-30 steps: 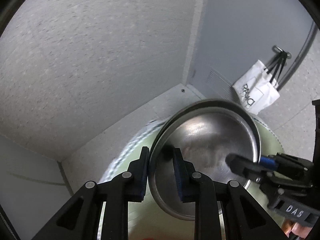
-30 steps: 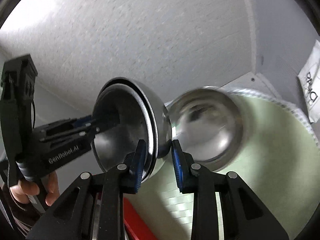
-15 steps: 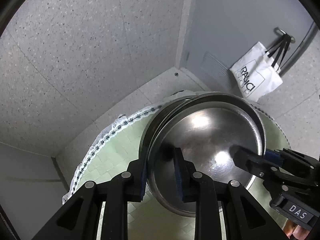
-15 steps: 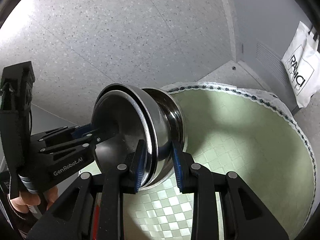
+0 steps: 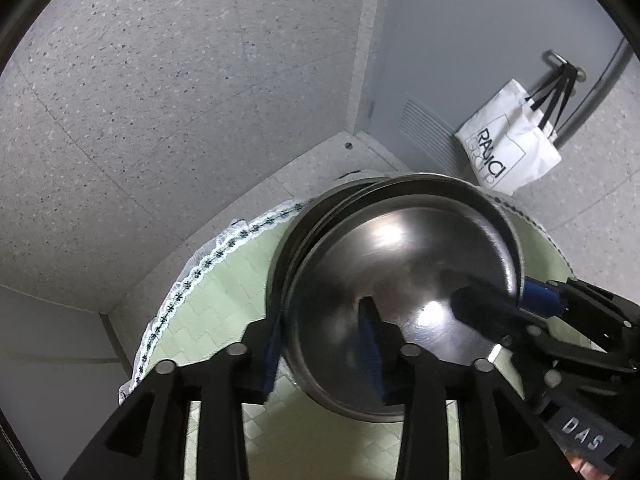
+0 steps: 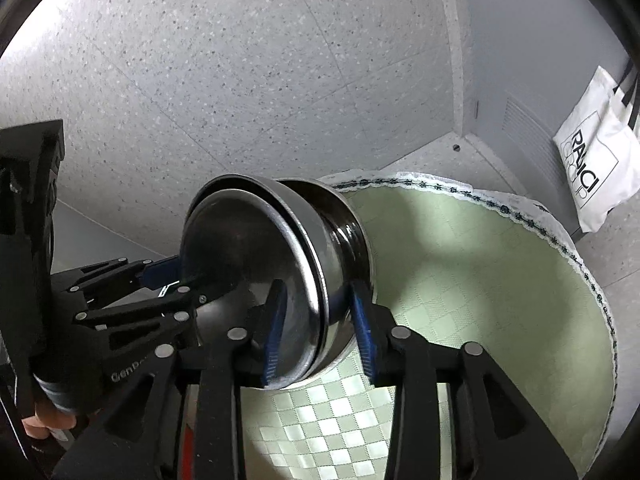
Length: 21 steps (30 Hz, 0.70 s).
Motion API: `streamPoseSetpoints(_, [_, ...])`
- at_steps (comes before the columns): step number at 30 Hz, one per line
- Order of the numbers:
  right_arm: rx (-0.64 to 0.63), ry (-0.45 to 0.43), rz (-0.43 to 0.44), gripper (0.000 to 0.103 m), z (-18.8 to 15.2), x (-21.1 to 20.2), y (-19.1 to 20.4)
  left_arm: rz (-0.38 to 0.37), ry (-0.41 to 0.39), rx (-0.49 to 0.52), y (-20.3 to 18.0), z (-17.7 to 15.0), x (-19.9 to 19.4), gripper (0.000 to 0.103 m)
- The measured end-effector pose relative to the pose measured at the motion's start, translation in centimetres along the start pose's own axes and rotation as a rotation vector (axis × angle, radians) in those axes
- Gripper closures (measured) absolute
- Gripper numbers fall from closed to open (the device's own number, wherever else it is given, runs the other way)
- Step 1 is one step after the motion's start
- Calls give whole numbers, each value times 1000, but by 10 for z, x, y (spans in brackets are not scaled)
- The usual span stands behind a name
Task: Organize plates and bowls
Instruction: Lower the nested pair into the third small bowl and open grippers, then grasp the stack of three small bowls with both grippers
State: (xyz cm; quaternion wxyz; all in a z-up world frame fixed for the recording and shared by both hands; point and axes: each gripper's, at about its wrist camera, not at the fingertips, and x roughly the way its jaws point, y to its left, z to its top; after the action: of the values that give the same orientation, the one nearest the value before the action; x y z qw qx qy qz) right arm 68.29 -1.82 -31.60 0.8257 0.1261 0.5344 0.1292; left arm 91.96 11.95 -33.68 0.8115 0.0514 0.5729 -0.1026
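Observation:
A stack of steel bowls (image 5: 404,280) is held tilted over a round table with a pale green checked cloth (image 5: 208,304). My left gripper (image 5: 324,354) is shut on the near rim of the stack, one finger inside, one outside. My right gripper (image 6: 320,328) is shut on the opposite rim of the same stack (image 6: 280,252). The stack nests into a further steel bowl (image 6: 352,232) that lies on the cloth. Each gripper shows in the other's view: the right one in the left wrist view (image 5: 500,312), the left one in the right wrist view (image 6: 176,280).
The table's lace edge (image 6: 560,240) curves around the far and right side. Speckled floor (image 6: 280,80) lies beyond. A white paper bag (image 5: 508,156) hangs on a grey door (image 5: 480,40). Something red (image 6: 188,452) lies at the table's near edge.
Both grippers have lowered the held bowls toward the table and pushed them into the bowl lying on the cloth. The jaws stand a little wider apart than before but still span the rim.

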Motion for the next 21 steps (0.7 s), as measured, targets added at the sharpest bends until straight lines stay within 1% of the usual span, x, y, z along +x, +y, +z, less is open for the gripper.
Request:
streamPoseSetpoints(2, [-1, 3, -8, 63, 1, -1, 1, 15, -2, 5, -2, -2, -3, 65])
streamPoseSetpoints(5, [18, 5, 8, 61, 3, -4, 1, 19, -11, 8, -4, -2, -8, 64])
streamPoseSetpoints(6, [18, 0, 3, 58, 3, -6, 1, 18, -15, 7, -5, -2, -10, 64])
streamPoseSetpoints(7, [17, -5, 1, 57, 4, -7, 1, 14, -21, 8, -4, -3, -12, 63])
streamPoseSetpoints(9, [19, -8, 7, 56, 5, -9, 1, 15, -31, 11, -5, -3, -16, 60])
streamPoseSetpoints(11, [19, -16, 10, 54, 6, -13, 0, 11, -38, 9, -3, -5, -20, 53])
streamPoseSetpoints(12, [20, -21, 12, 51, 6, -16, 0, 6, -47, 9, -2, -6, -24, 50])
streamPoseSetpoints(13, [21, -32, 14, 49, 6, -20, 0, 3, -60, 6, -1, -6, -28, 44])
streamPoseSetpoints(14, [22, -42, 12, 45, 7, -24, -1, 3, -71, 2, 1, -6, -31, 41])
streamPoseSetpoints(15, [21, -57, 4, 39, 8, -28, -2, 6, -90, -9, 3, -7, -37, 39])
streamPoseSetpoints(16, [18, -69, -8, 34, 9, -32, -3, 5, -107, -19, 7, -7, -42, 34])
streamPoseSetpoints(17, [14, -78, -23, 24, 10, -34, -4, 4, -124, -31, 11, -7, -46, 28])
streamPoseSetpoints(18, [14, -84, -33, 21, 11, -36, -5, 9, -132, -40, 15, -7, -48, 25])
streamPoseSetpoints(19, [23, -84, -34, 21, 12, -35, -9, 19, -137, -54, 20, -8, -48, 23])
streamPoseSetpoints(21, [46, -70, -35, 21, 14, -31, -18, 23, -120, -66, 26, -10, -42, 23])
